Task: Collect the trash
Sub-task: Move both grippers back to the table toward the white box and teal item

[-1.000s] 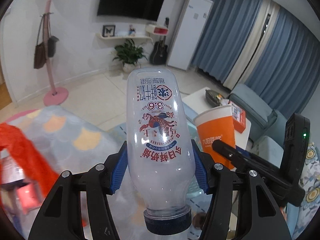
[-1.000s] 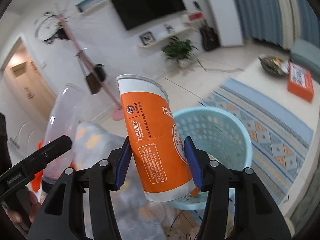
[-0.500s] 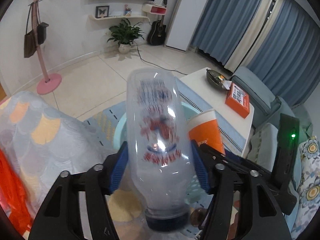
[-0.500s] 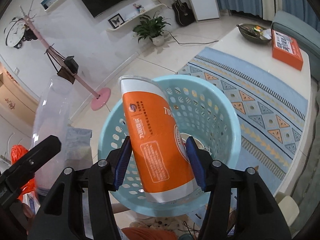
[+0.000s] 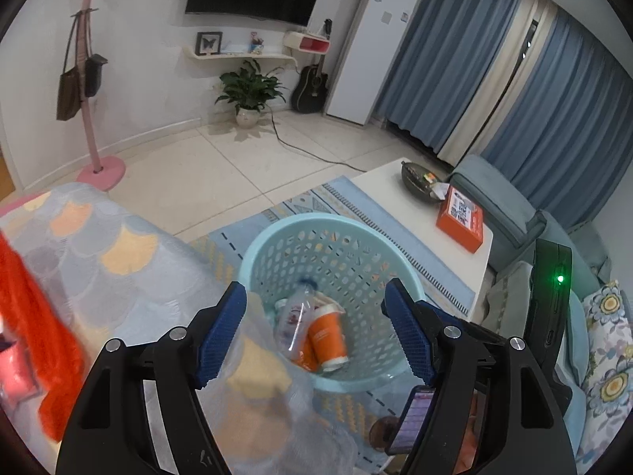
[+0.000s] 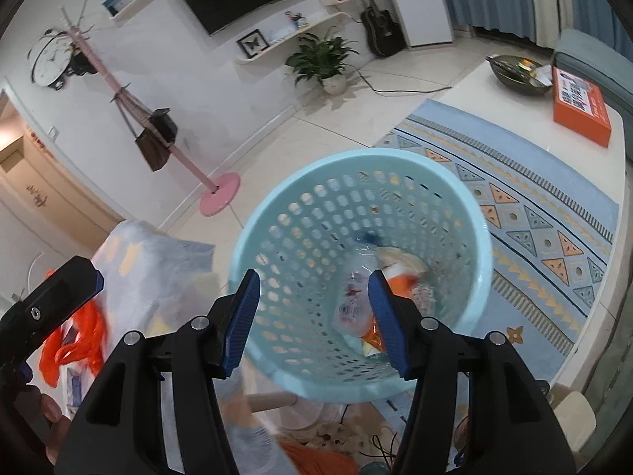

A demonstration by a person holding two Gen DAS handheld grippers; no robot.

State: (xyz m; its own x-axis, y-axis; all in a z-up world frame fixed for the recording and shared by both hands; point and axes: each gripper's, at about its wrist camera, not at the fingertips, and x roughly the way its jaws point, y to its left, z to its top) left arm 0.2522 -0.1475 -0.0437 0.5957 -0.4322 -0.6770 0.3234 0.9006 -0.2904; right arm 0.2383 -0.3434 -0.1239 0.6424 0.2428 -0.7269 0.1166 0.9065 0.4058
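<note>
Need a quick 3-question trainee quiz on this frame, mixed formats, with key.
1. True or false: the plastic bottle and orange cup lie inside the light blue basket.
2. What sits beside the dark bowl on the white table? A) orange box B) laptop C) plant
3. Fill in: neither the left tool nor the right tool holds anything; the left one's jaws are ____.

Key: 1 true; 2 A, the orange box; 3 opening.
</note>
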